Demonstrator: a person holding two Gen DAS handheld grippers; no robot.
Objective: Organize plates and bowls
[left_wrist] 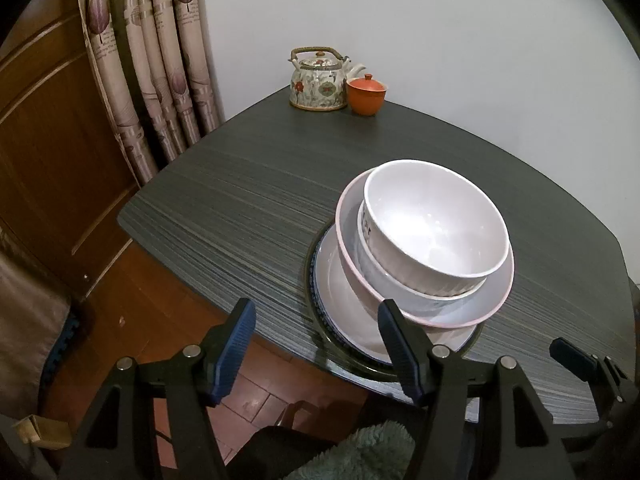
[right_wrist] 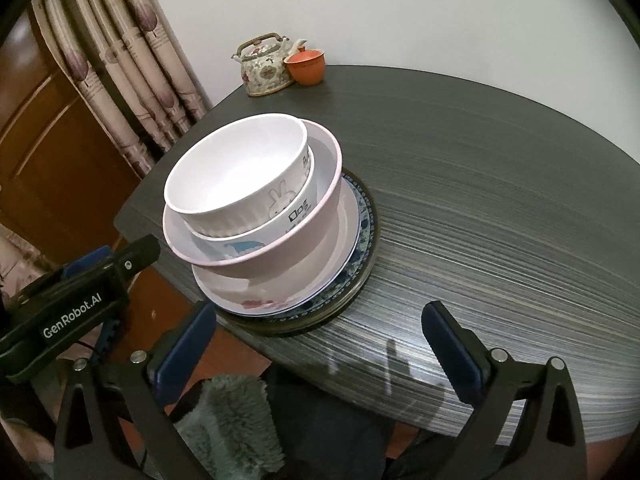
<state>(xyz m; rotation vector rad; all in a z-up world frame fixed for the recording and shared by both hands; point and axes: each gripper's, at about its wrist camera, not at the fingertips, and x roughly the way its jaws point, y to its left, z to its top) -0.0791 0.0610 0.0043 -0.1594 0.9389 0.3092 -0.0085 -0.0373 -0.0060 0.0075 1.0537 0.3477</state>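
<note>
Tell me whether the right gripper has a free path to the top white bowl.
Probably yes. The right gripper is open, its jaws empty, and nothing stands between it and the top white bowl, whose rim is exposed above the stack.

You are looking at "GenRobot.AI" in white letters on the black left gripper [right_wrist: 72, 326] body, at eight o'clock in the right wrist view. "Dog" is showing on the second bowl [right_wrist: 298, 213] in the stack, at the centre; the smaller print under it is staying unreadable.
</note>
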